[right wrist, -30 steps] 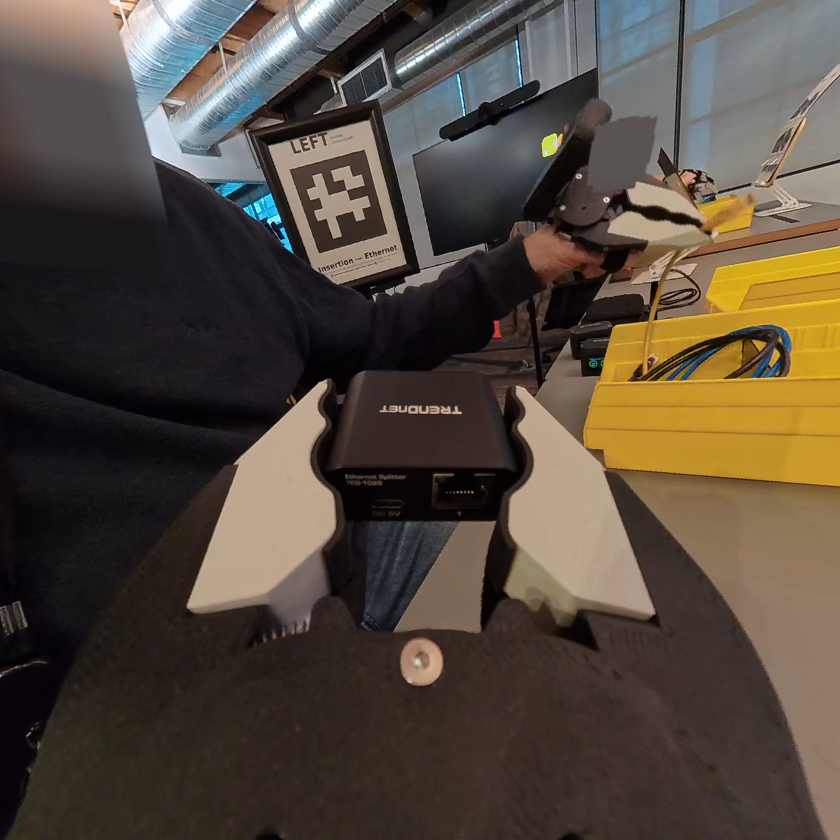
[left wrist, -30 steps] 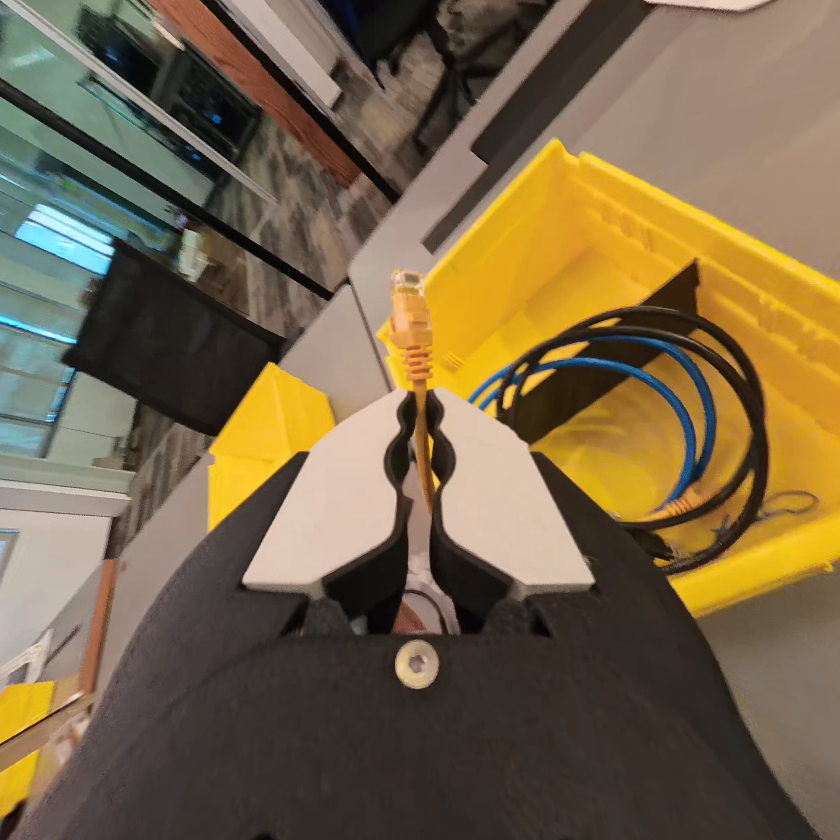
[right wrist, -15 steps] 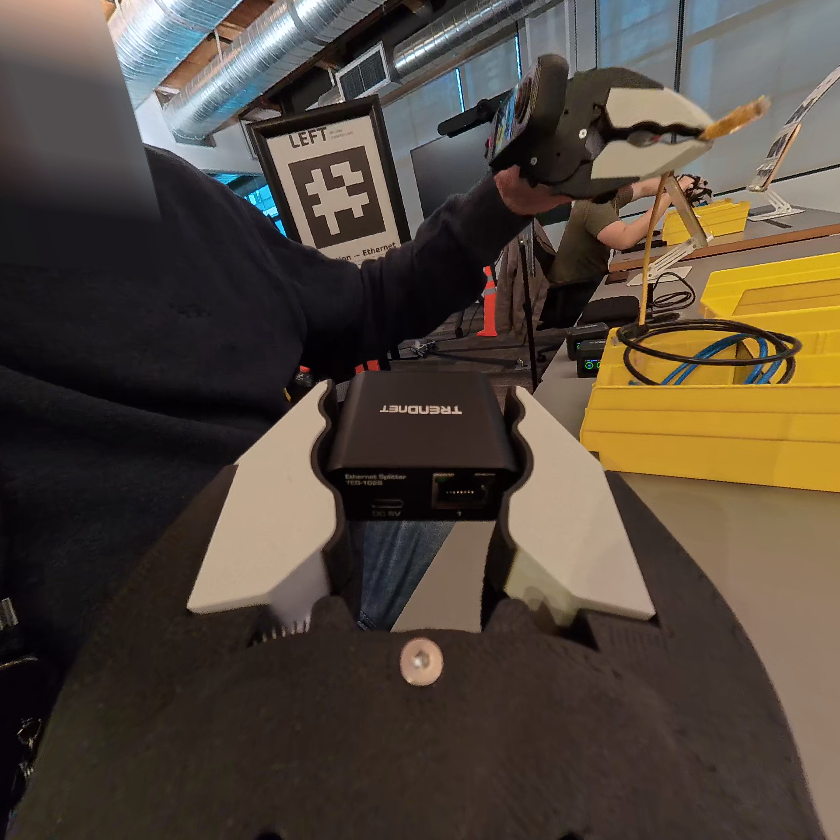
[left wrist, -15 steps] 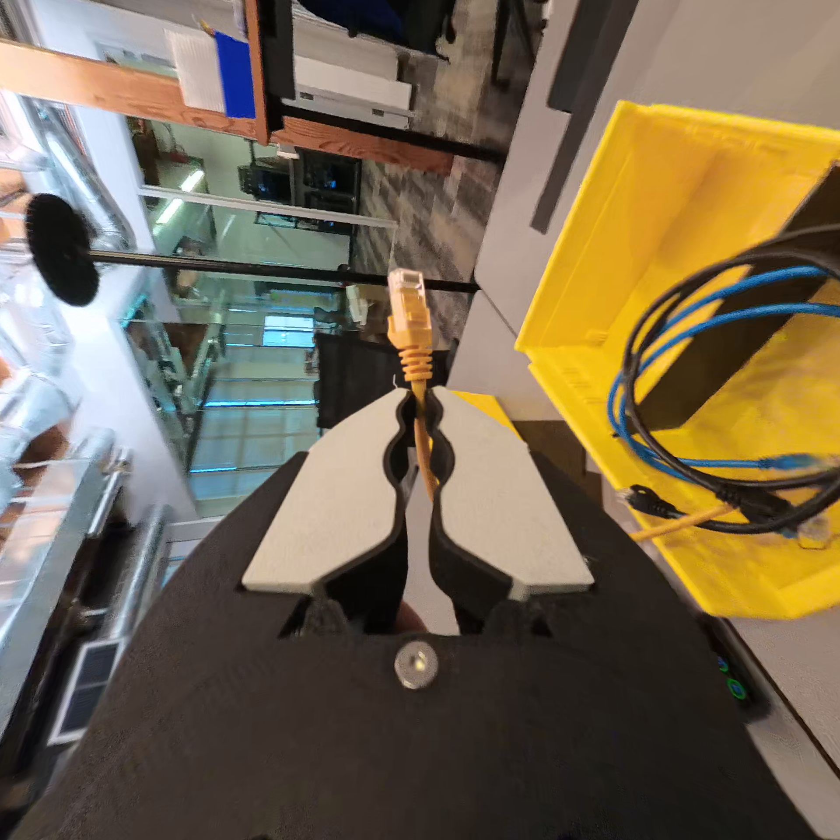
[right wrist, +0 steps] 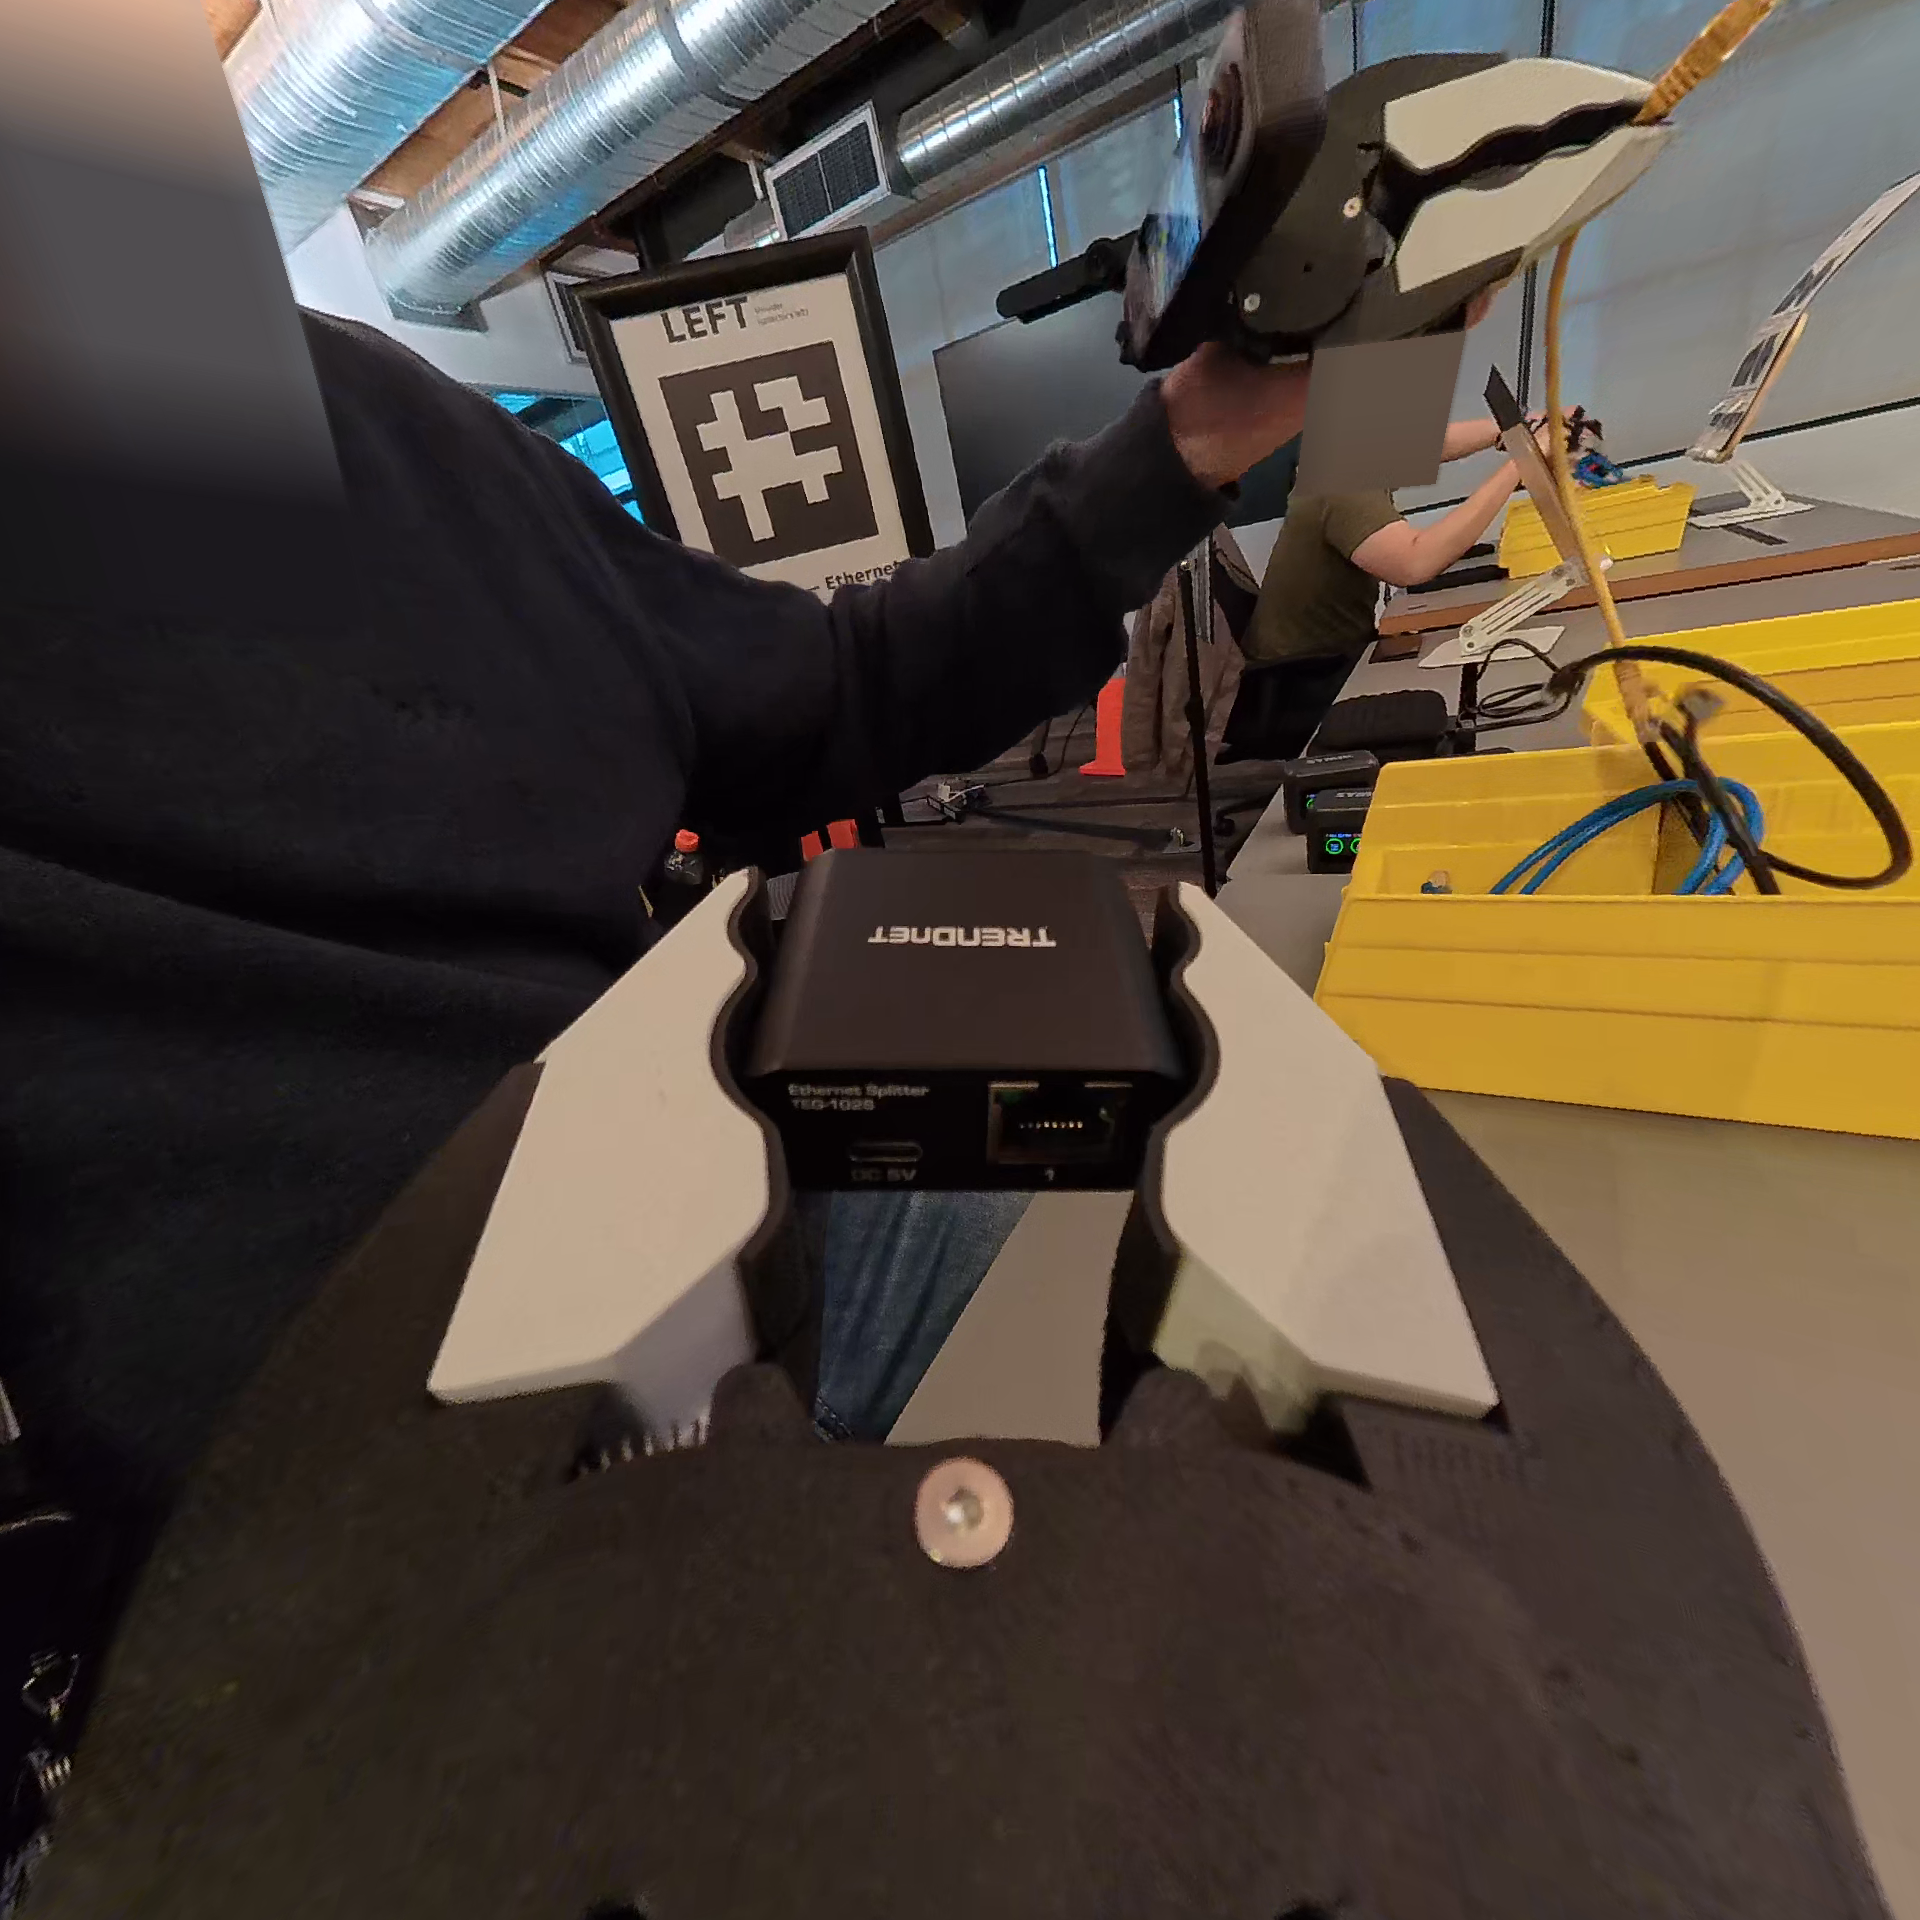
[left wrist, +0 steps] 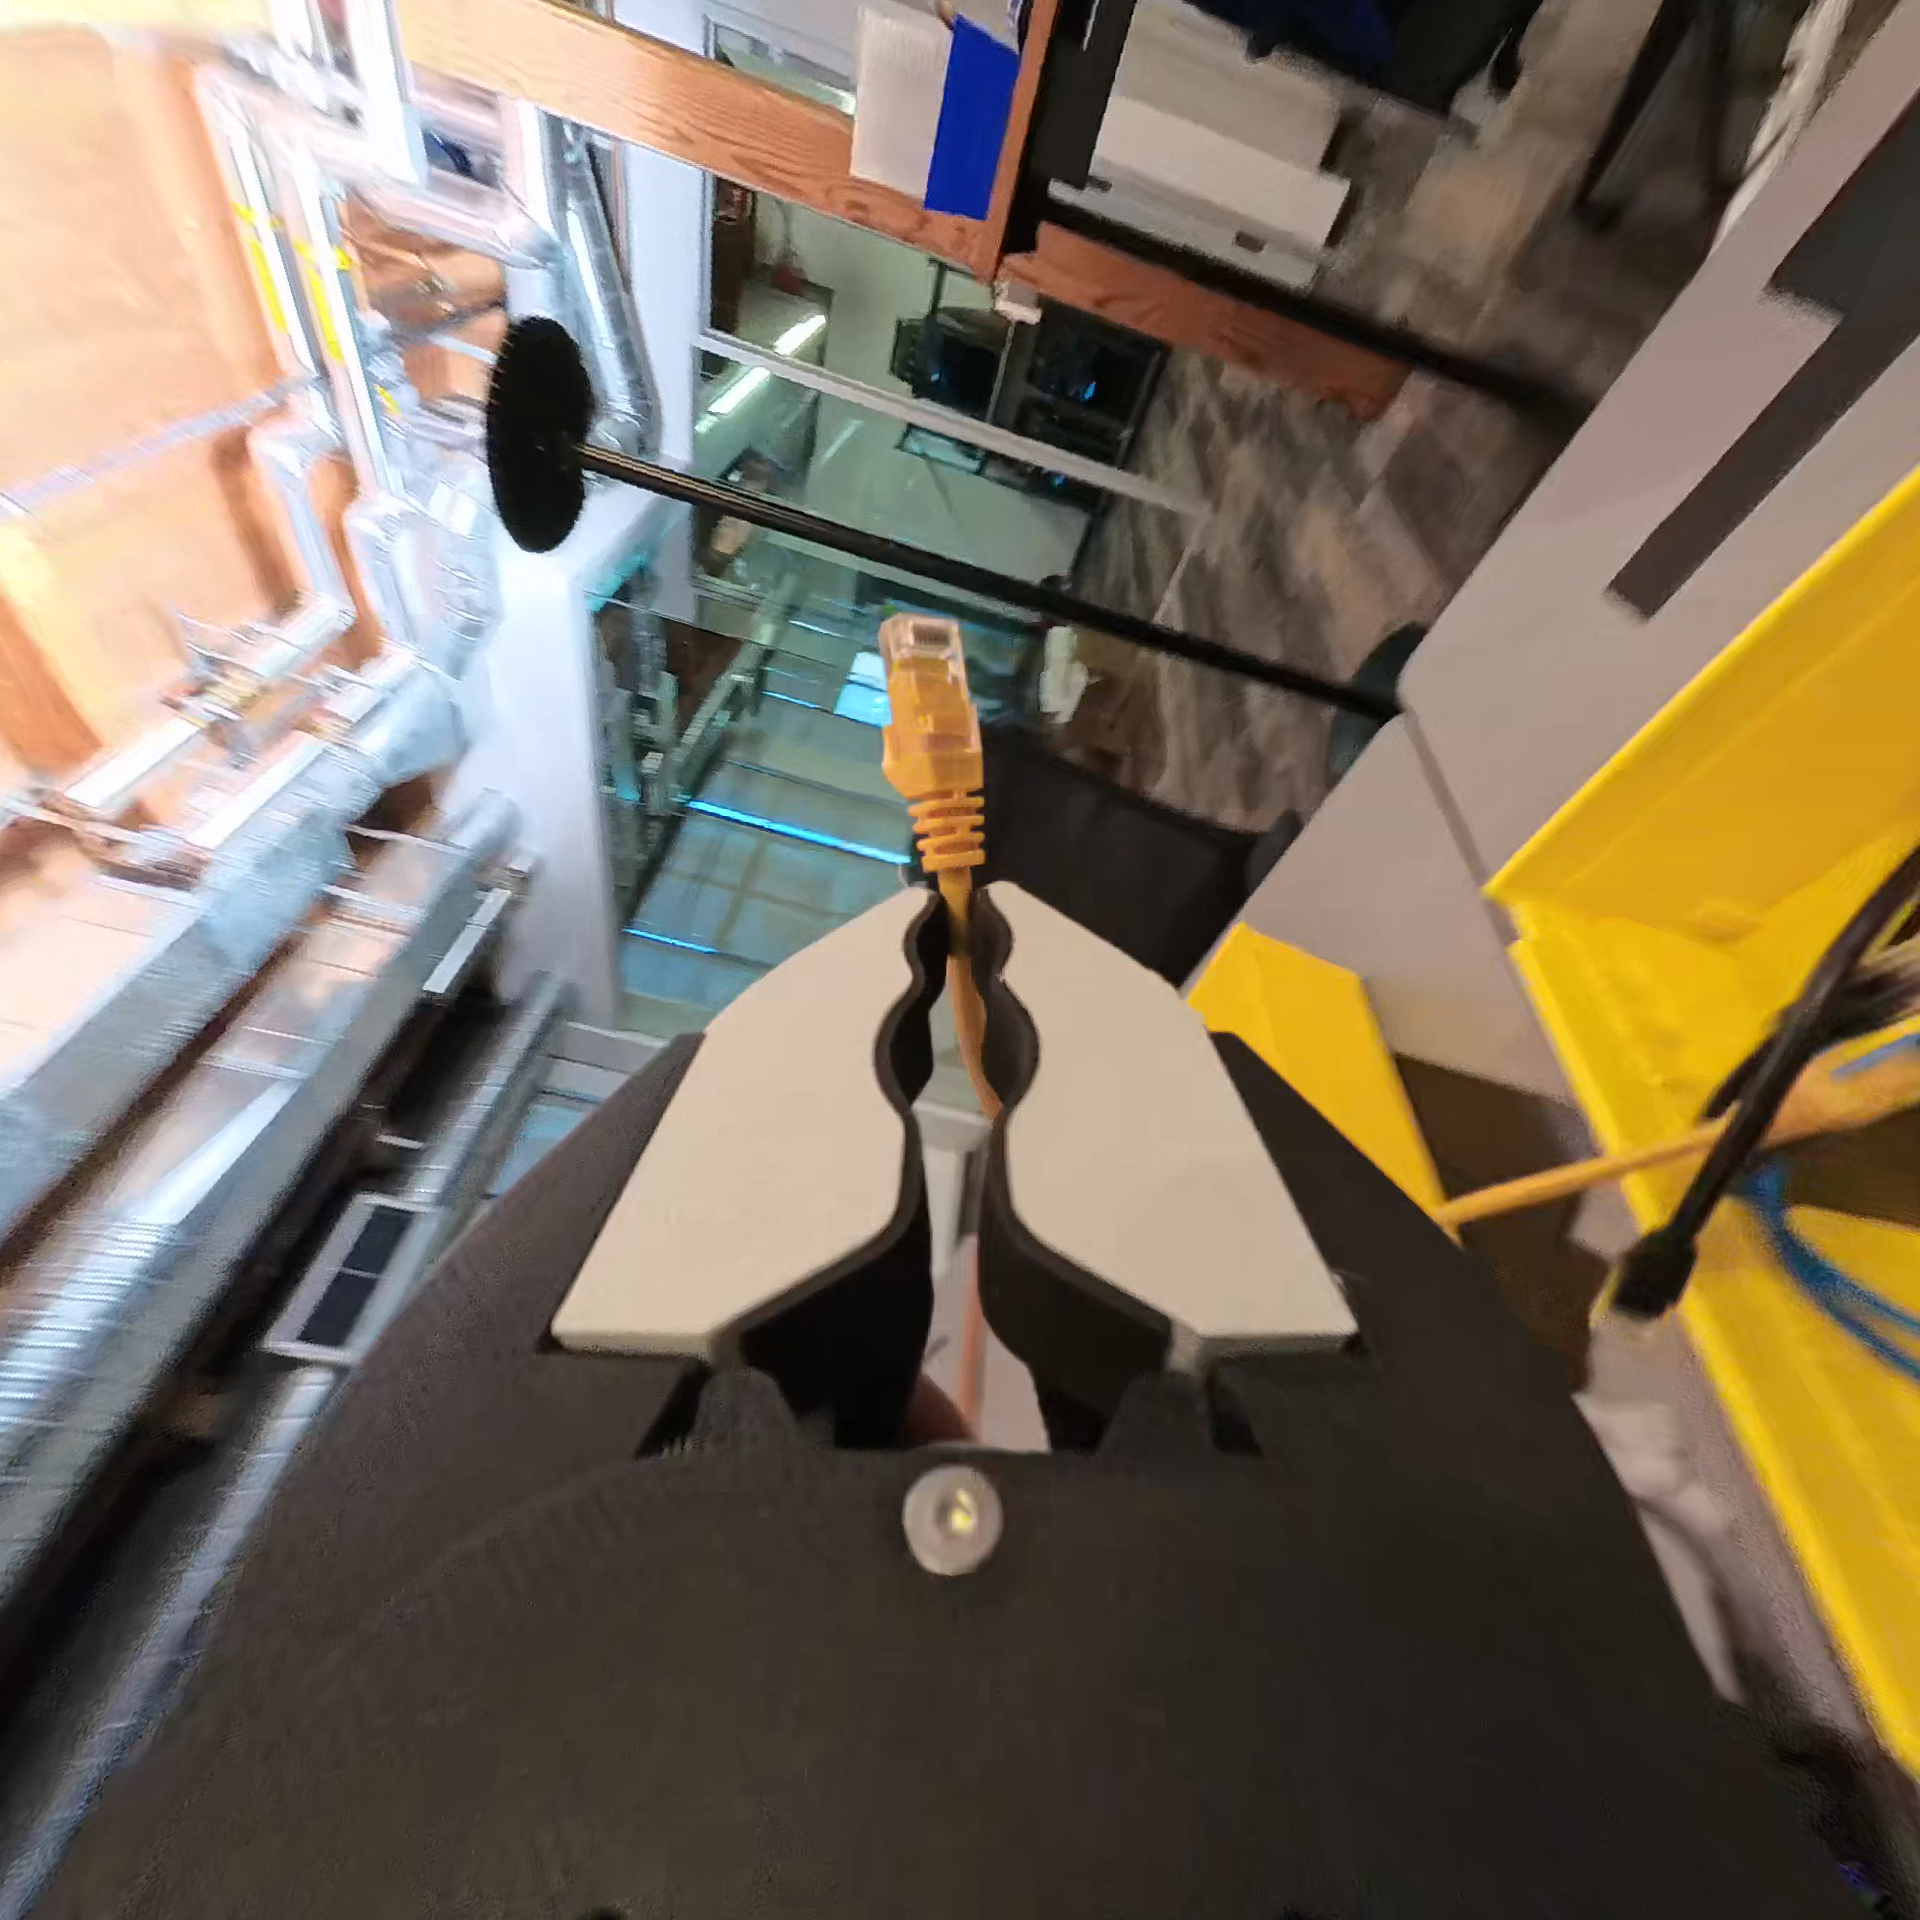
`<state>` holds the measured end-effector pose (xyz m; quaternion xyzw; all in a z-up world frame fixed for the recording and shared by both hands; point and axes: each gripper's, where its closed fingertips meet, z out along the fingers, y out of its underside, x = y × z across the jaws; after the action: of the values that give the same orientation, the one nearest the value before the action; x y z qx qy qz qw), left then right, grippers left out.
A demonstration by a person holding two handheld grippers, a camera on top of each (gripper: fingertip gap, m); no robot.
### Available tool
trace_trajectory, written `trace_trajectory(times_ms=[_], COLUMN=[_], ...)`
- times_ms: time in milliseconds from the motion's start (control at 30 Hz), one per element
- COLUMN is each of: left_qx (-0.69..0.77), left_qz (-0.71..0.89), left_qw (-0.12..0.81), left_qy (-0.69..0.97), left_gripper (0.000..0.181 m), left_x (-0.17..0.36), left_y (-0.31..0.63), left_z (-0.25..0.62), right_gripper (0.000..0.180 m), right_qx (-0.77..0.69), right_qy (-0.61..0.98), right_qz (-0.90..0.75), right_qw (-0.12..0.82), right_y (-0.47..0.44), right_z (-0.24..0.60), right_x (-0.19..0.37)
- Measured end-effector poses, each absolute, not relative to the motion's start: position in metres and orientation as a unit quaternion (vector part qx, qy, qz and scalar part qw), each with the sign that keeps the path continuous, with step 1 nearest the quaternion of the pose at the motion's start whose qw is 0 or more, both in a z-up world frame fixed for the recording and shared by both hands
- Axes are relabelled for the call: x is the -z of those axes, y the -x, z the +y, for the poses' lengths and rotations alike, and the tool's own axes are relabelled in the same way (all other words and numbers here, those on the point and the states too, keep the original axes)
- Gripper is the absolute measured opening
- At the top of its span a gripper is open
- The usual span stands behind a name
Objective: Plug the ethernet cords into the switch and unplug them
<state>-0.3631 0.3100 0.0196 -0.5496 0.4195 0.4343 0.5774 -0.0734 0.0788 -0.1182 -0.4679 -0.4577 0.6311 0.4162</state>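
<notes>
My left gripper (left wrist: 958,902) is shut on an orange ethernet cord (left wrist: 966,997) just behind its plug (left wrist: 930,717), which points forward past the fingertips. In the right wrist view the left gripper (right wrist: 1652,120) is raised high at the upper right, and the orange cord (right wrist: 1574,499) hangs from it down to the yellow bin (right wrist: 1621,997). A black cord (right wrist: 1849,769) and a blue cord (right wrist: 1590,831) are dragged partly up out of the bin. My right gripper (right wrist: 961,909) is shut on the black switch (right wrist: 956,997), whose ethernet port (right wrist: 1055,1122) faces the camera.
A second yellow bin (right wrist: 1766,665) stands behind the first on the grey table (right wrist: 1683,1299). A small black device with green lights (right wrist: 1335,821) sits at the table's far edge. A framed sign (right wrist: 769,416) stands behind my arm. Another person (right wrist: 1340,561) works at a farther table.
My left gripper has risen higher with the orange cord, pulling the black and blue cords up out of the bin. The right gripper and the switch have not moved.
</notes>
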Motion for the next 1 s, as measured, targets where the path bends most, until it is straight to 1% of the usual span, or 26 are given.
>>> trace_trajectory(times_ms=[33,100,167,333,400,467,533,600,667,733,833,1000], left_qx=[-0.443,-0.397,-0.392,-0.323,-0.274,-0.246,-0.226,-0.231,-0.242,-0.248,-0.257,-0.267], left_qz=[0.428,0.457,0.463,0.522,0.534,0.556,0.572,0.574,0.559,0.531,0.513,0.530], left_qw=[0.571,0.575,0.570,0.567,0.570,0.557,0.524,0.516,0.524,0.550,0.565,0.548], left_qy=[0.543,0.550,0.554,0.549,0.561,0.566,0.590,0.593,0.596,0.595,0.593,0.590], left_gripper=[0.004,0.004,0.004,0.004,0.004,0.004,0.004,0.004,0.004,0.004,0.004,0.004], left_x=[-0.017,-0.006,-0.001,0.026,0.037,0.051,0.071,0.080,0.076,0.059,0.041,0.041], left_y=[0.363,0.356,0.359,0.342,0.333,0.327,0.328,0.333,0.341,0.347,0.346,0.330], left_z=[0.307,0.300,0.293,0.262,0.248,0.236,0.228,0.225,0.224,0.224,0.224,0.228], right_gripper=[0.073,0.073,0.073,0.073,0.073,0.073,0.073,0.073,0.073,0.073,0.073,0.073], right_qx=[-0.631,-0.631,-0.631,-0.633,-0.633,-0.632,-0.632,-0.631,-0.631,-0.629,-0.625,-0.618], right_qy=[0.468,0.467,0.467,0.465,0.466,0.466,0.466,0.466,0.467,0.468,0.472,0.477], right_qz=[-0.458,-0.459,-0.459,-0.458,-0.459,-0.460,-0.460,-0.461,-0.461,-0.461,-0.462,-0.464], right_qw=[0.416,0.416,0.416,0.416,0.415,0.414,0.414,0.414,0.414,0.415,0.416,0.419], right_y=[0.073,0.073,0.073,0.074,0.074,0.075,0.076,0.077,0.077,0.077,0.078,0.078], right_z=[0.079,0.079,0.079,0.079,0.078,0.078,0.078,0.077,0.077,0.077,0.079,0.080], right_x=[0.118,0.118,0.118,0.117,0.118,0.118,0.118,0.118,0.118,0.118,0.119,0.121])
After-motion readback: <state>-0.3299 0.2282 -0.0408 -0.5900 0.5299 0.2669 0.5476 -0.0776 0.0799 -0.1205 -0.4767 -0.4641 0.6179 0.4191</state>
